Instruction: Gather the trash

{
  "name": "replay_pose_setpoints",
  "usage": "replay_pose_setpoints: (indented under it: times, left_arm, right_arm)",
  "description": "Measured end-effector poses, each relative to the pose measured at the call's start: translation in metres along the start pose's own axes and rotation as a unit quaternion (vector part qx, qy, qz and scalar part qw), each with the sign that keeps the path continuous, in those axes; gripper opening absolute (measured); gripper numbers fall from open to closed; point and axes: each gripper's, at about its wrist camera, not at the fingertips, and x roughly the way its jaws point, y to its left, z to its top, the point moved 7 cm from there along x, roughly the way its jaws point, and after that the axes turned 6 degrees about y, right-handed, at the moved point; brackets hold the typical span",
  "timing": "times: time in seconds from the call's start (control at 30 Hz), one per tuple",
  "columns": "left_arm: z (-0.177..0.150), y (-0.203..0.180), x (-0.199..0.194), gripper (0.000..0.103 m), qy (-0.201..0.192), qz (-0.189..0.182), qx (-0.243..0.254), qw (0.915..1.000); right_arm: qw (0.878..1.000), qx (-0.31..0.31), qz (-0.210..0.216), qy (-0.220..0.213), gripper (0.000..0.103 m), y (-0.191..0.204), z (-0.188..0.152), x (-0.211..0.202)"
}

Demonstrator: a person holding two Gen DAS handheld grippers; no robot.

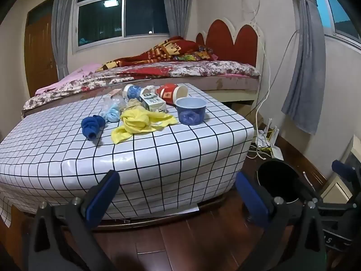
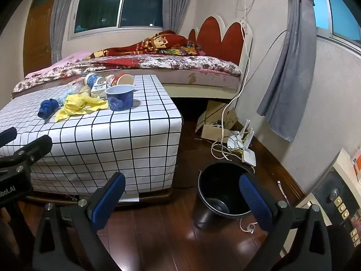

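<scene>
Two tools hang short of the bench (image 1: pixel 158 158), both spread wide and holding nothing: the left tool (image 1: pixel 178 192) faces its checked cloth, the right tool (image 2: pixel 182 201) points at the floor beside it. On the bench's far end lie the blue paper bowl (image 1: pixel 190 111), a red cup (image 1: pixel 172 93) on its side, a carton (image 1: pixel 153 102) that may be milk, and yellow cloth (image 1: pixel 141 122). Right of the bench stands the black bin (image 2: pixel 222 194).
</scene>
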Motion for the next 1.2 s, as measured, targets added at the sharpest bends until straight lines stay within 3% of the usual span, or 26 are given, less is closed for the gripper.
replay_pose_setpoints:
  times: [1.2]
  left_arm:
    - [-0.0061, 0.0042, 0.0009, 0.103, -0.003, 0.000, 0.003, 1.0000]
  right_arm:
    - [1.000, 0.012, 0.005, 0.003, 0.102, -0.0013, -0.0011, 0.0023]
